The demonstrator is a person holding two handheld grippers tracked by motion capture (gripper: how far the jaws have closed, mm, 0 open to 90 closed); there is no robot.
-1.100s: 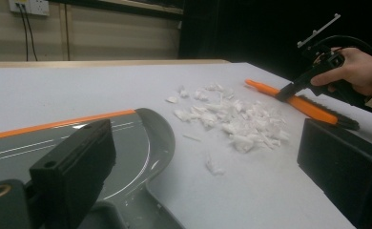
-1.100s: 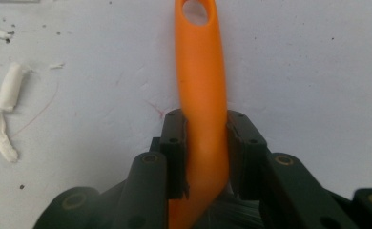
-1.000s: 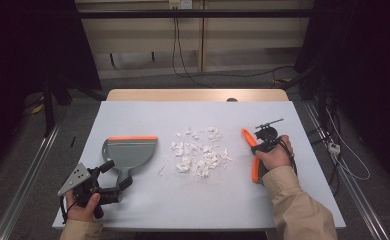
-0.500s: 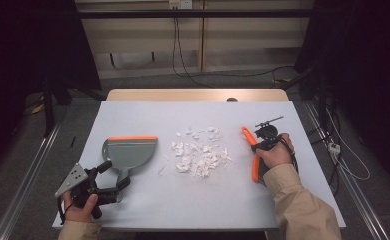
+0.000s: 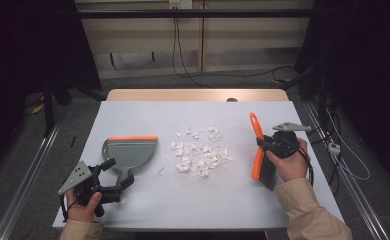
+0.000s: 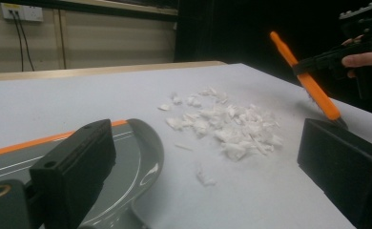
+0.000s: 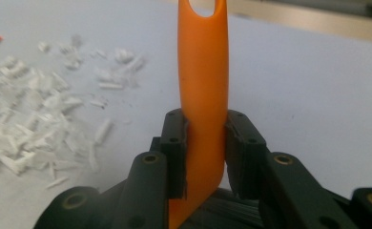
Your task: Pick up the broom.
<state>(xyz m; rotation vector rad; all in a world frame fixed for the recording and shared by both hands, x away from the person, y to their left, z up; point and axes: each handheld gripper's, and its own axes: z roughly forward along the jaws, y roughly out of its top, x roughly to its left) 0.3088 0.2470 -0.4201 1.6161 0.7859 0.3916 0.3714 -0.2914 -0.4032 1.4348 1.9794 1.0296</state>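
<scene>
Since a second ago the right gripper has lifted the brush a little off the table and swung it, so its orange handle now points away from the person while the dark bristles hang at the near end (the bristle tips look just clear of the surface, though I cannot be sure). Its jaws are clamped tight on the handle, one pad on each side. Left gripper stands wide open with nothing between its jaws, right at the dustpan handle. White scraps lie in a loose heap between dustpan and brush.
</scene>
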